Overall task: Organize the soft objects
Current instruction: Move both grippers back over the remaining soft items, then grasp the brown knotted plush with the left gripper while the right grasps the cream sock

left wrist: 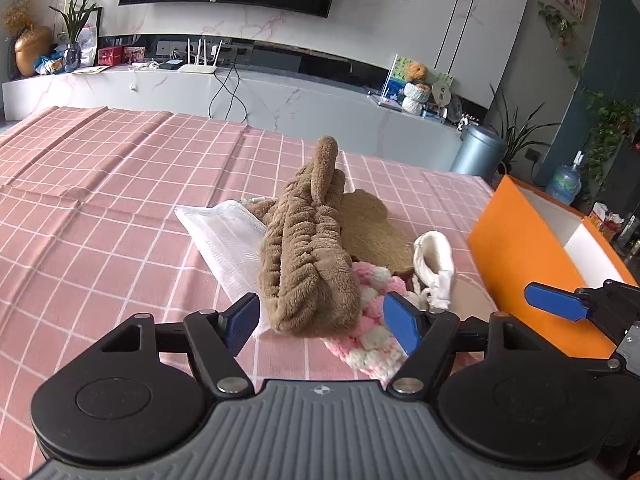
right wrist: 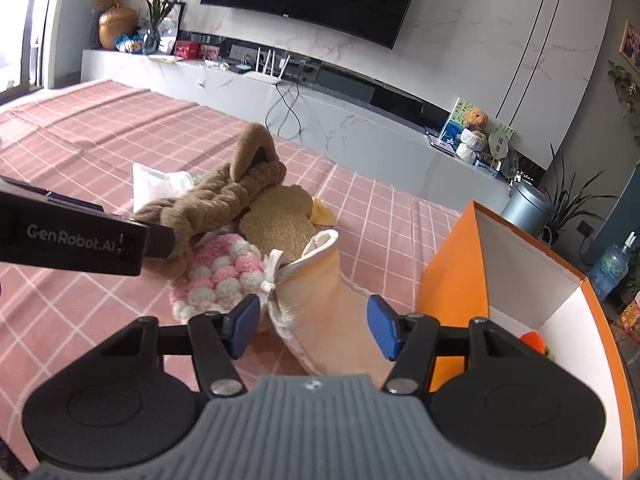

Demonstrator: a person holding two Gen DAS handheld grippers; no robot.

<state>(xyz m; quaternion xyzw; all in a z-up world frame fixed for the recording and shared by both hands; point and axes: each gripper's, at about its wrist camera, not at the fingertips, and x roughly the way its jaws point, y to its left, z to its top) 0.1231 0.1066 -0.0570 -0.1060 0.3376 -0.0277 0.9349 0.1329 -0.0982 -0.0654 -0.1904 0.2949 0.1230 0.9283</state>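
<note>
On the pink checked cloth (left wrist: 100,200) lies a heap of soft items. A brown fluffy headband (left wrist: 308,264) tops it, over a white mesh bag (left wrist: 224,236), a round loofah pad (left wrist: 372,228) and a pink-and-white crochet piece (left wrist: 372,320). My left gripper (left wrist: 322,322) is open, with the headband's near end between its jaws. A cream slipper-like pouch (right wrist: 320,304) lies between the jaws of my right gripper (right wrist: 314,326), which is open; the pads stand close beside it without squeezing. The left gripper's black body (right wrist: 80,240) reaches in from the left at the headband (right wrist: 208,208).
An orange box (right wrist: 452,280) with a white inside stands open at the right, with a small orange item (right wrist: 534,342) in it. A yellow scrap (right wrist: 322,212) peeks out behind the loofah. Beyond the table are a white TV cabinet (left wrist: 280,92), a grey bin (left wrist: 478,152) and potted plants.
</note>
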